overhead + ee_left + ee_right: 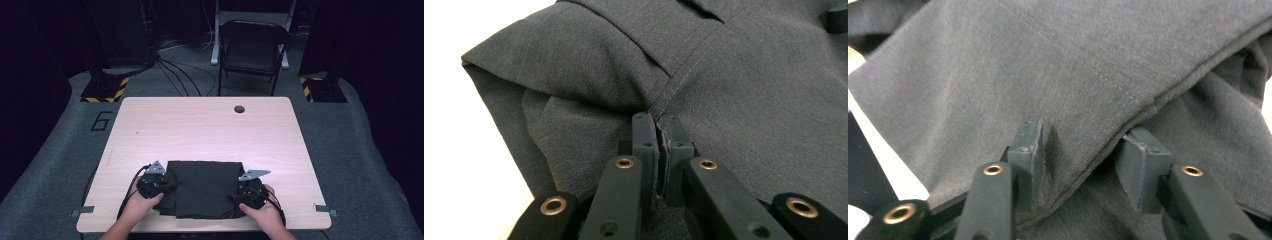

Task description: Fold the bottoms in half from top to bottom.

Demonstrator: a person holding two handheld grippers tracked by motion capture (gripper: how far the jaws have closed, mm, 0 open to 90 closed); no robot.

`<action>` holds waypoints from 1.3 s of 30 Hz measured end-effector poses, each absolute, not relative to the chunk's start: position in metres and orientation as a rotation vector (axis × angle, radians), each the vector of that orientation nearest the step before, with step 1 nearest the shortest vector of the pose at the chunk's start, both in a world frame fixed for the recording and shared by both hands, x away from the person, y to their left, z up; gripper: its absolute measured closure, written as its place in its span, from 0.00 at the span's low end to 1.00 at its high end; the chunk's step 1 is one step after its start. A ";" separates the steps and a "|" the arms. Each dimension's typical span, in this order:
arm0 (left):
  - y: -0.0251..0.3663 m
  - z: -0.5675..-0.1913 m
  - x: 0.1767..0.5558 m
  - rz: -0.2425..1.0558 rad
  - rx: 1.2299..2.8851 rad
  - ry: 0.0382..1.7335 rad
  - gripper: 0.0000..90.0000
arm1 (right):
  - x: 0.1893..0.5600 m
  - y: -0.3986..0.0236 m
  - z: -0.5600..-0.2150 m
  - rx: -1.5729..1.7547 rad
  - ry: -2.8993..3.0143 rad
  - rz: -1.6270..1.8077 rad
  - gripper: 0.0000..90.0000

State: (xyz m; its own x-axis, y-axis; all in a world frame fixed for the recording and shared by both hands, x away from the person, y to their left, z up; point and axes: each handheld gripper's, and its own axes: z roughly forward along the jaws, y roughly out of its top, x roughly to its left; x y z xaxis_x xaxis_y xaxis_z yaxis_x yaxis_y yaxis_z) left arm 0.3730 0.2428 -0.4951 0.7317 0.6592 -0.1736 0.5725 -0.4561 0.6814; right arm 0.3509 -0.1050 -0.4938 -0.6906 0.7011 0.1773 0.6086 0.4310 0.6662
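A dark grey garment (205, 187) lies folded in a rough square near the front edge of the wooden table (200, 125). At its left edge, my left gripper (171, 186) is shut on the cloth. In the left gripper view the jaws (658, 125) meet on a pinch of fabric (749, 90) just below a stitched seam. My right gripper (233, 197) is at the garment's right side. In the right gripper view its jaws (1085, 137) stand apart, with a hemmed fold of the cloth (1023, 65) lying between them and draped over the left pad (1030, 150).
A cable hole (239, 109) sits near the table's far edge. Beyond the table stands a black folding chair (252, 50). Stand bases with yellow-black tape (102, 90) (322, 90) flank the far corners. Bare wood stretches behind the garment.
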 end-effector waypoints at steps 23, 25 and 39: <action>0.250 -0.508 0.374 0.201 2.112 0.995 0.96 | 0.366 -0.101 -0.505 1.190 2.537 1.104 0.55; 0.250 -0.508 0.375 0.195 2.100 1.011 0.96 | 0.368 -0.098 -0.505 1.193 2.525 1.109 0.55; 0.256 -0.501 0.369 0.199 2.051 1.026 0.81 | 0.363 -0.104 -0.490 1.182 2.471 1.183 0.50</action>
